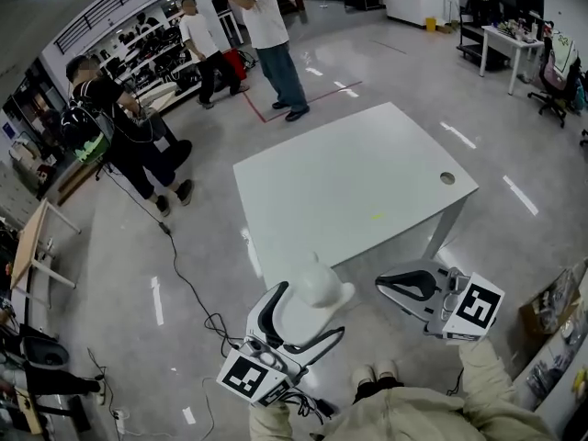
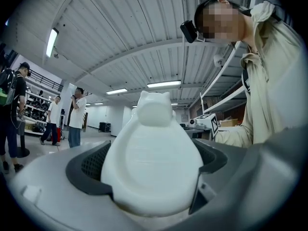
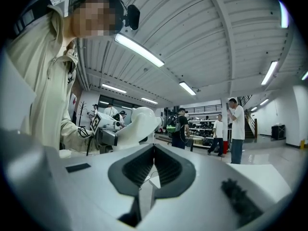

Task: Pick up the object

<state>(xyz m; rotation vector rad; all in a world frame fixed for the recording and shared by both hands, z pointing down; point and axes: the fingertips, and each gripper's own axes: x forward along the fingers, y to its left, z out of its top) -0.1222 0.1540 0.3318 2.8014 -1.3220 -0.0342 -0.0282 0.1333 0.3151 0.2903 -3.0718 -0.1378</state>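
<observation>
Snugly, white figurine (image 2: 153,143) sits clamped within left claw (image 1: 308,314).

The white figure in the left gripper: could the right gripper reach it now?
Probably yes: the top of the figure stands clear of the left gripper, and nothing lies between it and the right gripper, whose jaws are together and must open.

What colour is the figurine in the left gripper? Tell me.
The figurine is plain white, clearest in the left gripper view.
</observation>
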